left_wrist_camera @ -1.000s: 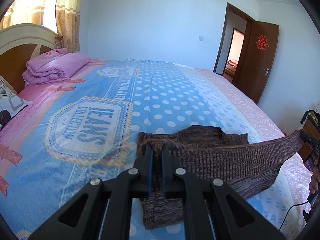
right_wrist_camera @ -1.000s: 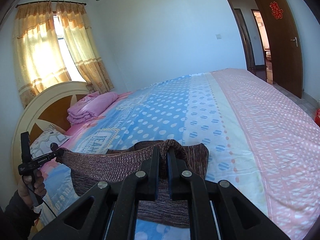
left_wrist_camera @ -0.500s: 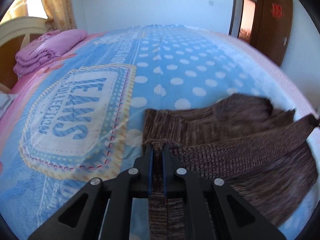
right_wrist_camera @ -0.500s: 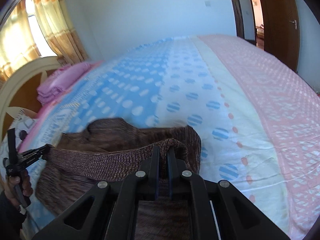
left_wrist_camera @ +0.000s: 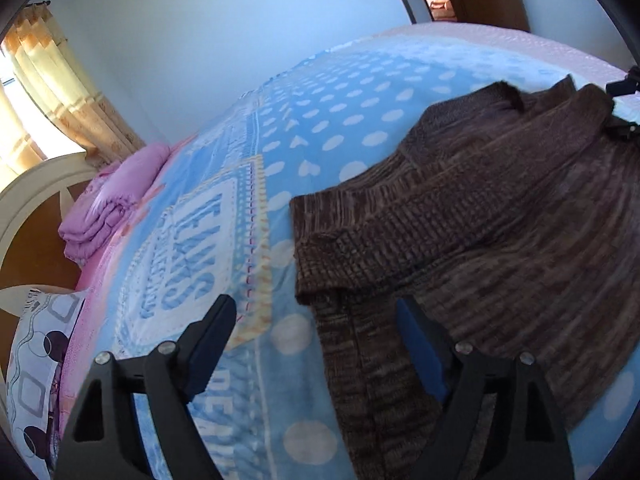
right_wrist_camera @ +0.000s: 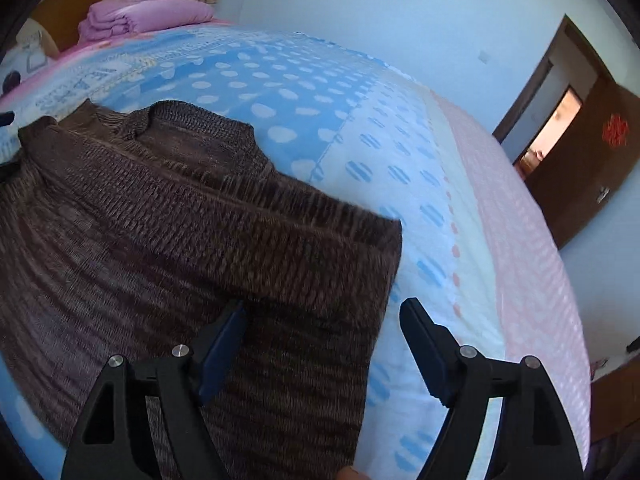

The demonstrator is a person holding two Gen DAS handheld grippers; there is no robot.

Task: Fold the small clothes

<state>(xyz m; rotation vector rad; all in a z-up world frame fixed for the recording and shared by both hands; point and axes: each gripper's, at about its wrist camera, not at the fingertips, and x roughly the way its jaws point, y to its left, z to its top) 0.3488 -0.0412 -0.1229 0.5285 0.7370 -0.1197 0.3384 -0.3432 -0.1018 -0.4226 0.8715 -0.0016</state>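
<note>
On a wide bed covered by a blue polka-dot bedspread point(left_wrist_camera: 328, 128) lies a brown knitted sweater point(left_wrist_camera: 500, 216), spread flat with one edge folded over into a thick ribbed band. Seen from the left wrist camera, the left gripper point(left_wrist_camera: 316, 316) hangs low over the near left corner of the sweater; its jaws have just been opening and now stand wide apart, with a strip of the knit lying between them but neither blue pad pressing on it. Seen from the right wrist camera, the right gripper point(right_wrist_camera: 324, 320) hovers over the sweater's near right corner; its jaws too have just been opening and stand wide apart, the left finger over the knit and the right finger over the bedspread beside it, nothing clamped. At the far right edge of the left view, the tips of the other gripper show just beside the sweater's edge. Near the headboard point(left_wrist_camera: 28, 184) rests a folded pink quilt point(left_wrist_camera: 112, 200), with a patterned pillow point(left_wrist_camera: 36, 360) closer to the camera. Yellow curtains point(left_wrist_camera: 56, 92) hang by a bright window, and a brown door point(right_wrist_camera: 588, 168) stands open across the room
</note>
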